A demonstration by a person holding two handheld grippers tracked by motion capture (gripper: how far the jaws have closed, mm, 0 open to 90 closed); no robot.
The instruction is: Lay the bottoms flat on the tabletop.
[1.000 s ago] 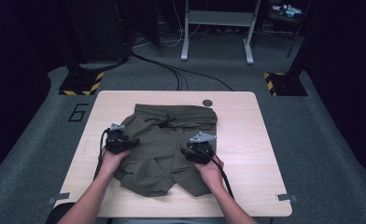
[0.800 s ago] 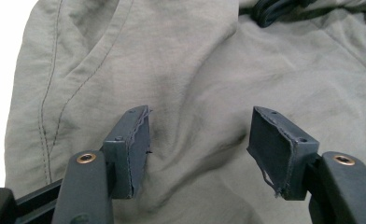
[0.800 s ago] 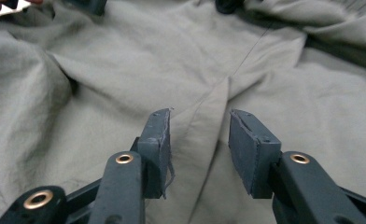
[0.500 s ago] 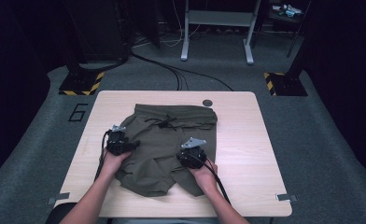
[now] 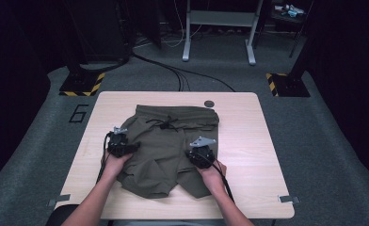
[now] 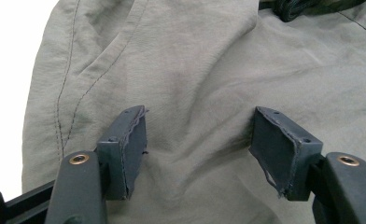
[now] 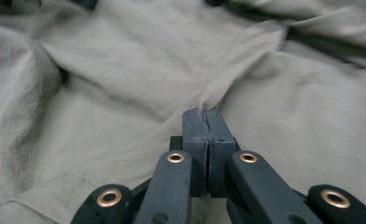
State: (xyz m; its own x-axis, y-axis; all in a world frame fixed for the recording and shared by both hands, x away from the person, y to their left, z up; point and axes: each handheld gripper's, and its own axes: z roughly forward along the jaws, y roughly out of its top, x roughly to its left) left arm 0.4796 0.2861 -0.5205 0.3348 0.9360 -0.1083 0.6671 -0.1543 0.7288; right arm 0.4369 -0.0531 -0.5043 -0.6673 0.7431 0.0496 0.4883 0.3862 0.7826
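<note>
Lying crumpled near the middle of the surface [image 5: 248, 136] in the high view, olive shorts [image 5: 173, 141] are worked. In the left gripper view, the left hand-held gripper [image 6: 197, 140] is spread over cloth, unclenched. In the right gripper view, the right hand-held gripper [image 7: 203, 122], whose jaws have just been closing, is clenched on a thin pinch of fabric, which could slip out when lifted.

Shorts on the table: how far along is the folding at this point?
Early. The olive shorts lie spread on the table, waistband and drawstring away from the person, no clear fold made. In hand: the right hand-held gripper has just been closing and pinches a ridge of fabric; the left hand-held gripper stands open over the cloth. Left: its grasp, then the folding.
</note>
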